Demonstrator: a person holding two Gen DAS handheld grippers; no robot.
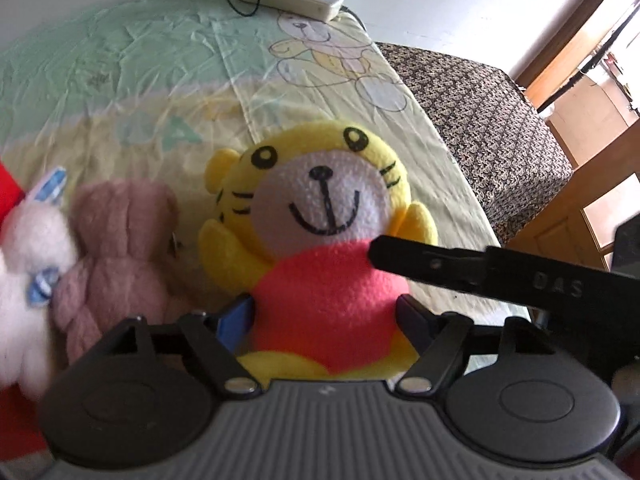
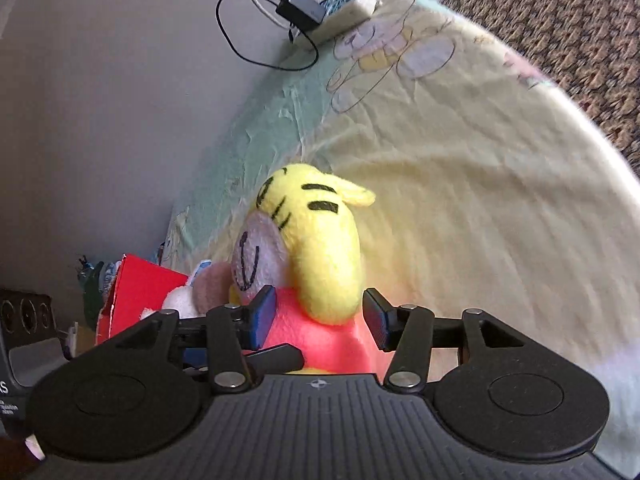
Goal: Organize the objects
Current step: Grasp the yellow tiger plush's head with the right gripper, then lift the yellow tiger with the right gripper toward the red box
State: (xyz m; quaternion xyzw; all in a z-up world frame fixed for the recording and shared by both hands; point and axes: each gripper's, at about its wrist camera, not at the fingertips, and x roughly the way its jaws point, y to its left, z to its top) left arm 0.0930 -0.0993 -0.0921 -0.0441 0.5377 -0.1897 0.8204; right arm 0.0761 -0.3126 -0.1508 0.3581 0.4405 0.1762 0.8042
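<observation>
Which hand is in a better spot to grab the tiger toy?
Probably the left gripper: its open jaws sit either side of the tiger toy body, facing its front. The right gripper comes from the side.

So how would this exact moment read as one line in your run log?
yellow plush tiger in pink shirt: sitting upright on bed | left gripper: open, astride it | right gripper: open, astride it | brown plush bear: beside it
</observation>
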